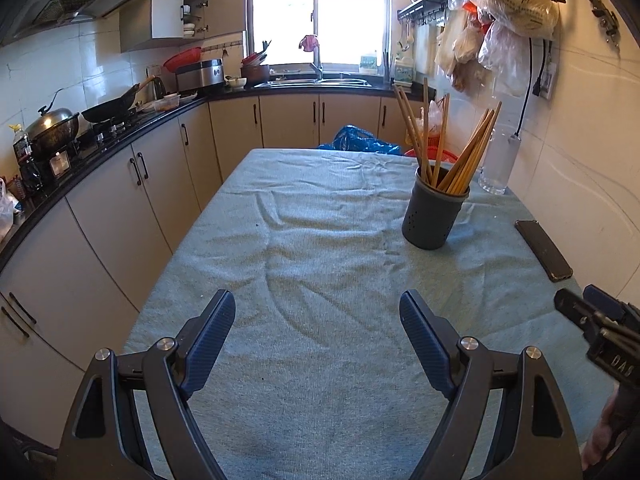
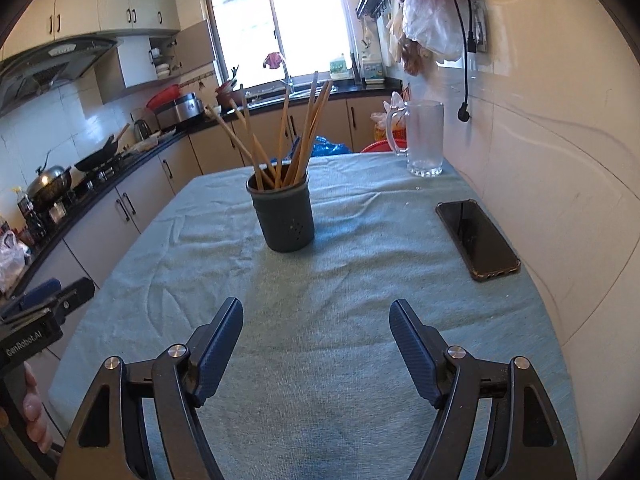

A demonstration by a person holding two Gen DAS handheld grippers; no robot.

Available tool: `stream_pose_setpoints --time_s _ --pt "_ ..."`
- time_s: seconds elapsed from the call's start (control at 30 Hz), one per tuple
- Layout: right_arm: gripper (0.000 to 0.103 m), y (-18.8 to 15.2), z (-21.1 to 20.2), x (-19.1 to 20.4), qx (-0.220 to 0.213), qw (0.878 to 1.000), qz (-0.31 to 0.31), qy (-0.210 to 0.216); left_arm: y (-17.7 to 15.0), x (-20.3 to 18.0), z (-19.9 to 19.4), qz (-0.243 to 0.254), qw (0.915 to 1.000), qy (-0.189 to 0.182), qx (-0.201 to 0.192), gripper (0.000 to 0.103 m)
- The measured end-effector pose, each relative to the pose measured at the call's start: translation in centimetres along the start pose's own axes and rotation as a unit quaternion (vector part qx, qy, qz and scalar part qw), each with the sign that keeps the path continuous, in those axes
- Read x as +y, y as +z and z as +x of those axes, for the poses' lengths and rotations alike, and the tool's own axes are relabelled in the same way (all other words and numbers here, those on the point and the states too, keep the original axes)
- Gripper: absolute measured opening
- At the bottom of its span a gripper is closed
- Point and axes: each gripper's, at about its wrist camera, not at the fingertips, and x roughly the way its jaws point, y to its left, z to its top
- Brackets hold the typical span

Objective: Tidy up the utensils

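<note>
Two handheld grippers hover over the near end of a kitchen table point(image 1: 320, 420), both with jaws spread wide and nothing between them. The left gripper point(image 1: 318, 312) and the right gripper point(image 2: 316, 320) show ribbed dark-blue pads on black hinged arms with silver pivot pins; neither touches anything. In the left view the right gripper pokes in at the right edge, level with the left.

The table wears a pale green terry cloth point(image 2: 320, 280), rumpled into soft ridges across its middle and draped over the left edge. A dark grey round holder point(image 1: 434, 216), its wall pierced with small holes, stands upright on the cloth past mid-table, toward the right edge. It carries a fan of long wooden chopsticks point(image 1: 460, 152), leaning outward in several directions.

A black phone point(image 2: 476, 240) in a case lies flat along the right edge, well apart from the holder. A clear glass mug point(image 2: 424, 136) stands at the far right corner beside the tiled wall point(image 2: 560, 160).

Between the grippers and the holder the cloth lies bare. A curved counter point(image 1: 100, 168) with cream cabinet doors runs along the left.
</note>
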Motion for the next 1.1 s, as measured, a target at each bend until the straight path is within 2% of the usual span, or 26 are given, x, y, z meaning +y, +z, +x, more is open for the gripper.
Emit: stream_pose_setpoints --time_s 0.23,0.73,1.1 --pt "0.08 -0.8 1.6 1.3 0.009 1.0 -0.023 -0.015 -0.4 0.1 1.2 -0.001 0.9999 0.0 0.014 0.083" --pt "0.08 -1.7 3.4 1.2 0.028 0.999 -0.007 -0.016 -1.0 -0.2 2.8 0.002 0.9993 -0.009 0.035 0.083" --pt "0.081 -2.1 3.1 1.6 0.008 0.999 -0.01 -0.042 -1.1 -0.2 2.9 0.002 0.9993 -0.009 0.036 0.083"
